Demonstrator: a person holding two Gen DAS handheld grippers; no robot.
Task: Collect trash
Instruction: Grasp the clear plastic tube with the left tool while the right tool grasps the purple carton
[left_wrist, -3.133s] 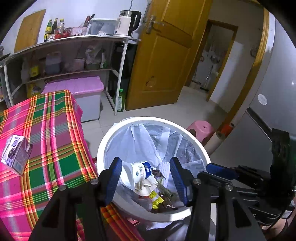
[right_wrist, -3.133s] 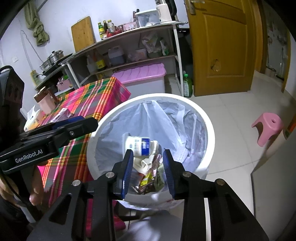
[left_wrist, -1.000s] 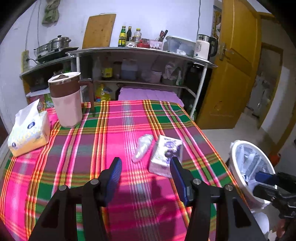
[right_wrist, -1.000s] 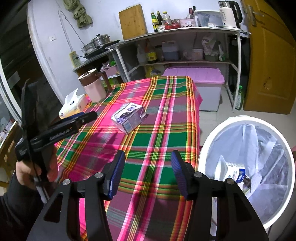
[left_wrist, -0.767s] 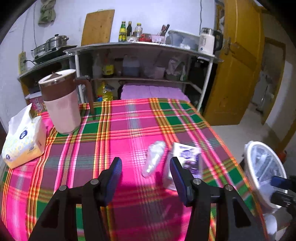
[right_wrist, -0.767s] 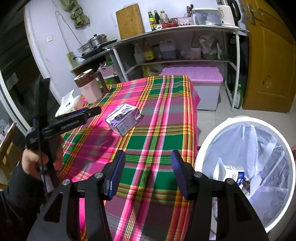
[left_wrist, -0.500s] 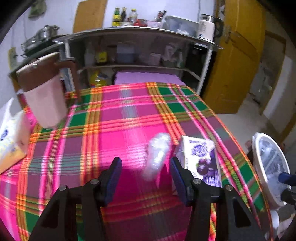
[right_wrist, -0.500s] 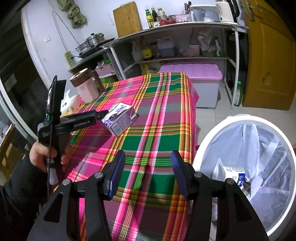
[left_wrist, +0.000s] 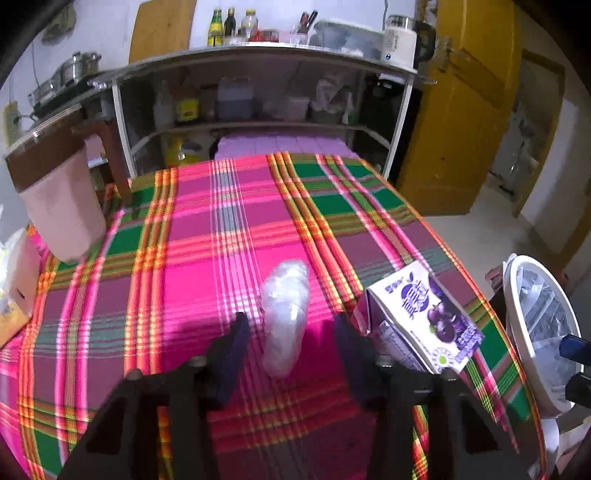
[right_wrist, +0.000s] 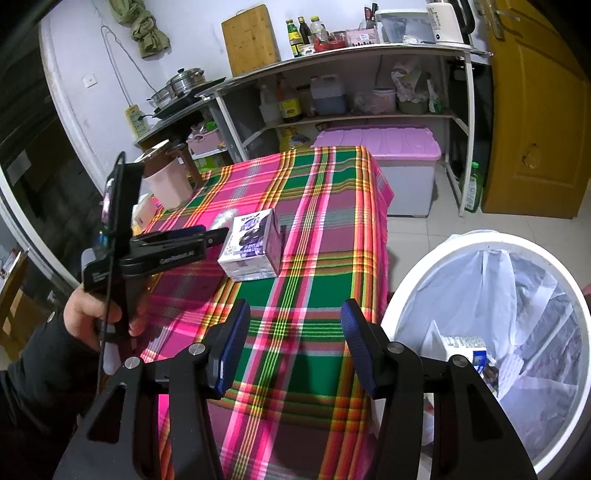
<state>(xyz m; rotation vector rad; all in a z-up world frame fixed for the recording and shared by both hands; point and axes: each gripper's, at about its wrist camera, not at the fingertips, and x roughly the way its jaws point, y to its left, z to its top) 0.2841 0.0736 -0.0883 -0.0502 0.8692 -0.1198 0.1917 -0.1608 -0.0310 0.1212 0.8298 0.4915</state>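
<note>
While you are bringing the left gripper (left_wrist: 290, 328) down with its jaws wide and empty, the crumpled plastic wrapper (left_wrist: 284, 314) is lying lengthwise between them, the purple carton (left_wrist: 421, 317) just outside the right jaw; be centring before squeezing, I'd judge.

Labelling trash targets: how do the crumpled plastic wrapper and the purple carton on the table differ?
The plastic wrapper is clear, crumpled and soft-looking; the purple carton is opaque, printed and boxy. The wrapper lies between the open left gripper fingers; the carton sits outside them, to the right. Both rest on the plaid tablecloth.
</note>
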